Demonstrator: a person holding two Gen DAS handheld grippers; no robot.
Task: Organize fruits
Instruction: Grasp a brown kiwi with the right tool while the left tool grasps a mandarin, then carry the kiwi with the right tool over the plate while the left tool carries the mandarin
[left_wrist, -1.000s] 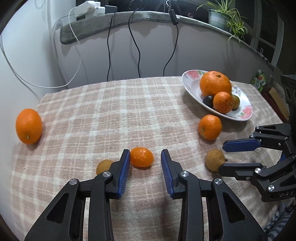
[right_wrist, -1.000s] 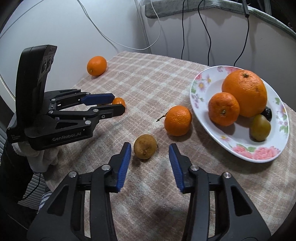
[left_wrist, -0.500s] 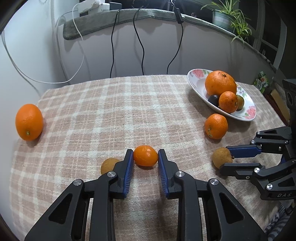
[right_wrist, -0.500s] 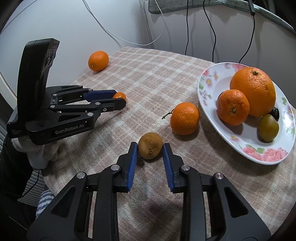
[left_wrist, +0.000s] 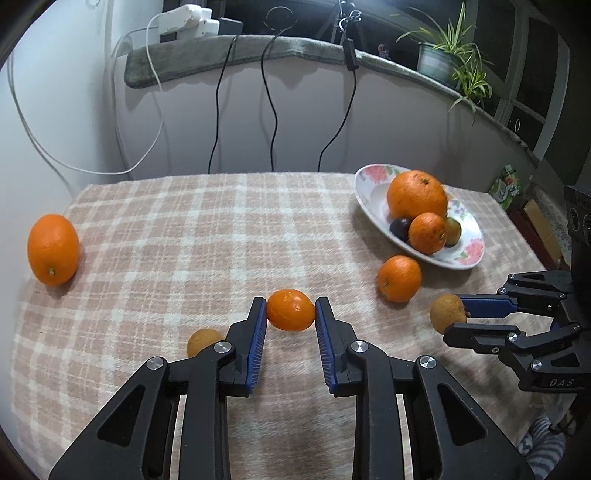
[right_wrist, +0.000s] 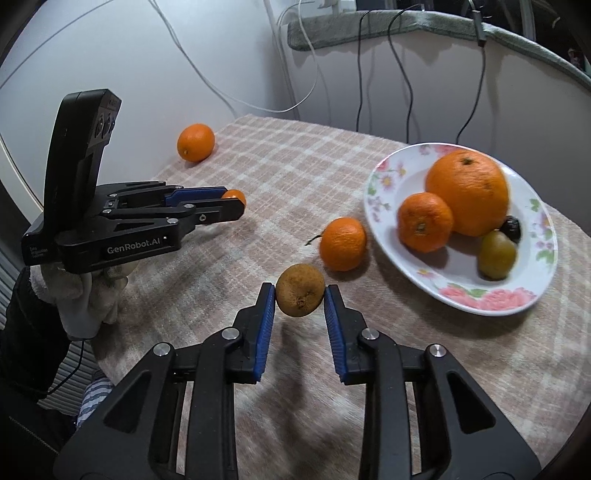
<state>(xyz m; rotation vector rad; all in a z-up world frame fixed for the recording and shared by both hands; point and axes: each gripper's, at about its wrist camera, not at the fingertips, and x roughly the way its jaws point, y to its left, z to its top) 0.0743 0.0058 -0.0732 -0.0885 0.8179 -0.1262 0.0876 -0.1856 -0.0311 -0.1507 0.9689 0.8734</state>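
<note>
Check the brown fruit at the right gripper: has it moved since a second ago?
Yes. The brown fruit, clamped in the right gripper, looks lifted off the checked cloth: its shadow now lies apart, below it. Earlier it rested on the cloth, short of the stemmed tangerine.

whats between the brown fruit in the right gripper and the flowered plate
One tangerine sits on the checked cloth between the brown fruit, clamped in the right hand-held gripper, and the flowered plate. The right wrist view shows it best.

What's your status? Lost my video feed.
Left gripper shut on small orange fruit. Right gripper shut on brown fruit. Plate rightward; one orange lies between.
</note>
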